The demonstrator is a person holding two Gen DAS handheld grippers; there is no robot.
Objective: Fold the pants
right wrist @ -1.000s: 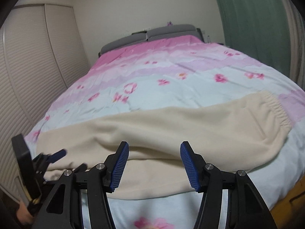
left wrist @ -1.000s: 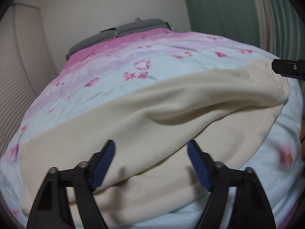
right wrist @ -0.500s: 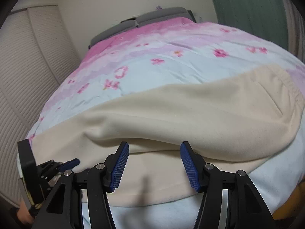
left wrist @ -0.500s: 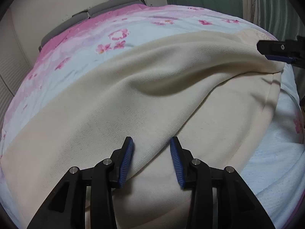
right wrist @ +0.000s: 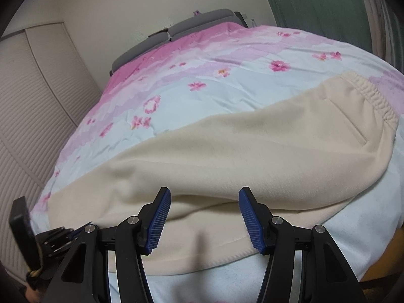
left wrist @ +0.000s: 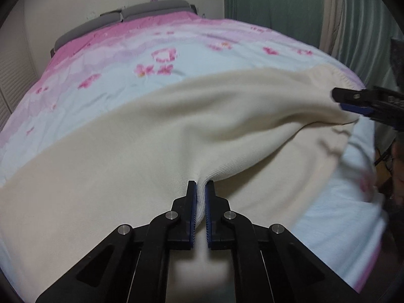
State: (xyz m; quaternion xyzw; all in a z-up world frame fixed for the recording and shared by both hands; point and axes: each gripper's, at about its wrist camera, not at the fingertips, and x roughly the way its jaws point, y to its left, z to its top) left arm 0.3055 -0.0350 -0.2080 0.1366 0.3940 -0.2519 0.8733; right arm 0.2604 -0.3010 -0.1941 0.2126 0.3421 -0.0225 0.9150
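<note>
We see one pair of cream pants stretched across one bed under a pink and pale blue flowered bedspread, and the pants are our landmark for everything here. Beyond their left end, on the left wall, stand two ribbed closet doors. Past the pants, at the far end of the bed, we count two grey pillows side by side against the wall. At the near edge of the pants, around the middle of their length, the left gripper has just been closing, and its two blue pads are now pinched tight on a bunched fold of the cream cloth, which puckers up between them. Further right along that same near edge, we have the right gripper hovering with its two pads standing well apart, gripping nothing; a raised roll of the pants lies just beyond its tips. At the right end of the pants sits one gathered elastic waistband, with one slit pocket just left of it. Behind that end hangs a green curtain.
</note>
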